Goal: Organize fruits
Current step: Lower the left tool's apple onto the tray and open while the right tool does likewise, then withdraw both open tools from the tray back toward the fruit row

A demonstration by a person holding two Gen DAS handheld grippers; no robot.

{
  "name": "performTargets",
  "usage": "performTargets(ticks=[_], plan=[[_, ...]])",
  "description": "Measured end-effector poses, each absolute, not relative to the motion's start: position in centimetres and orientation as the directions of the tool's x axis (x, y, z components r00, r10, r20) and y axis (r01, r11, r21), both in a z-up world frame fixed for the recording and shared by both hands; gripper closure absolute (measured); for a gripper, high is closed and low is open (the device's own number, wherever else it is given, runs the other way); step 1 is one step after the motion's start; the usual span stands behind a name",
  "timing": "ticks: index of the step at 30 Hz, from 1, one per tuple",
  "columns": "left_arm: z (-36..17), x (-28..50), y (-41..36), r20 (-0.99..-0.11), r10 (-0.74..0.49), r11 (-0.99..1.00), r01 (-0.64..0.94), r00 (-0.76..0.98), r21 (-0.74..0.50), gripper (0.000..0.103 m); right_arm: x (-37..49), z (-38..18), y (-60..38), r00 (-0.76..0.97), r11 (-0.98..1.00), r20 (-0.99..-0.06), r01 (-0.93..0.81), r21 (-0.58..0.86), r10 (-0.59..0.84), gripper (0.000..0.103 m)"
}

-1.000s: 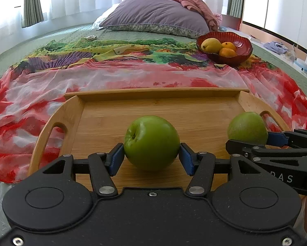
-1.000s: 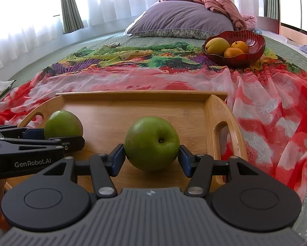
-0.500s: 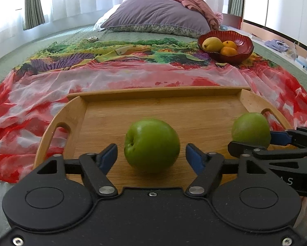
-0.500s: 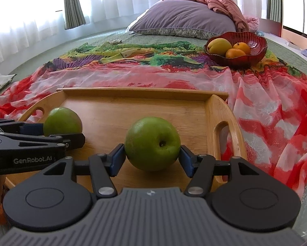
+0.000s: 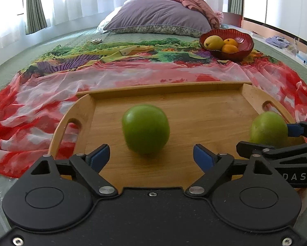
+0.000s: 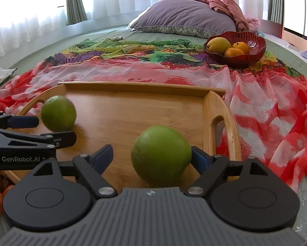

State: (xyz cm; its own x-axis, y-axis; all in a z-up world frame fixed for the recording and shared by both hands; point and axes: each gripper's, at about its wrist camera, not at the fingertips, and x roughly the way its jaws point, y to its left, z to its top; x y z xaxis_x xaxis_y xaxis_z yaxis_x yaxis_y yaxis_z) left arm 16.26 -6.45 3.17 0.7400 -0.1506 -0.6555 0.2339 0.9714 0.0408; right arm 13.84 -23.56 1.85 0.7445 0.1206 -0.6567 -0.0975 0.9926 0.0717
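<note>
both grippers [image 5: 151,158] [image 6: 152,158] gape wide, green apples [image 5: 145,129] released on tray [image 5: 194,106]

You see two green apples [image 5: 145,131] [image 6: 58,113], tan wooden tray [image 5: 194,94], dark red bowl [image 5: 243,43], red-white floral cloth [image 5: 40,106], purple pillow [image 5: 157,16].

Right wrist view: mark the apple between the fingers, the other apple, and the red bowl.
near apple [image 6: 161,155], right wrist view, middle of its green skin.
far apple [image 6: 58,113], right wrist view, centre of the fruit.
red bowl [image 6: 253,56], right wrist view, outer right wall.
</note>
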Motion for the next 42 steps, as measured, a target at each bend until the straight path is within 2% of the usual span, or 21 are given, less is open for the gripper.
performTargets(ticks=[9, 27, 34, 41, 42], plan=[[4.1, 13.6, -5.3, -0.623, -0.169, 0.967, 0.251, 0.764, 0.047, 0.003, 11.9, 2.3, -23.5, 0.761, 0.994, -0.639, -0.103, 0.048, 0.109, 0.006], [5.8, 4.1, -1.9, -0.513, -0.152, 0.966, 0.237, 0.845, 0.104, 0.000, 4.3, 4.0, -21.4, 0.832, 0.989, -0.539, -0.150, 0.007, 0.130, 0.000], [4.9, 1.0, -0.8, -0.509, -0.129, 0.971, 0.213, 0.851, 0.110, 0.001, 2.0, 3.2, -19.9, 0.855, 0.988, -0.507, -0.149, -0.033, 0.112, 0.000], [4.0, -1.4, -0.2, -0.539, -0.125, 0.971, 0.213, 0.833, 0.104, 0.030, 0.2, 2.3, -18.6, 0.864, 0.984, -0.488, -0.170, -0.052, 0.124, 0.001], [3.9, -1.7, -0.2, -0.538, -0.127, 0.972, 0.214, 0.833, 0.102, 0.037, 0.1, 2.3, -18.6, 0.864, 0.984, -0.486, -0.174, -0.050, 0.128, 0.002]])
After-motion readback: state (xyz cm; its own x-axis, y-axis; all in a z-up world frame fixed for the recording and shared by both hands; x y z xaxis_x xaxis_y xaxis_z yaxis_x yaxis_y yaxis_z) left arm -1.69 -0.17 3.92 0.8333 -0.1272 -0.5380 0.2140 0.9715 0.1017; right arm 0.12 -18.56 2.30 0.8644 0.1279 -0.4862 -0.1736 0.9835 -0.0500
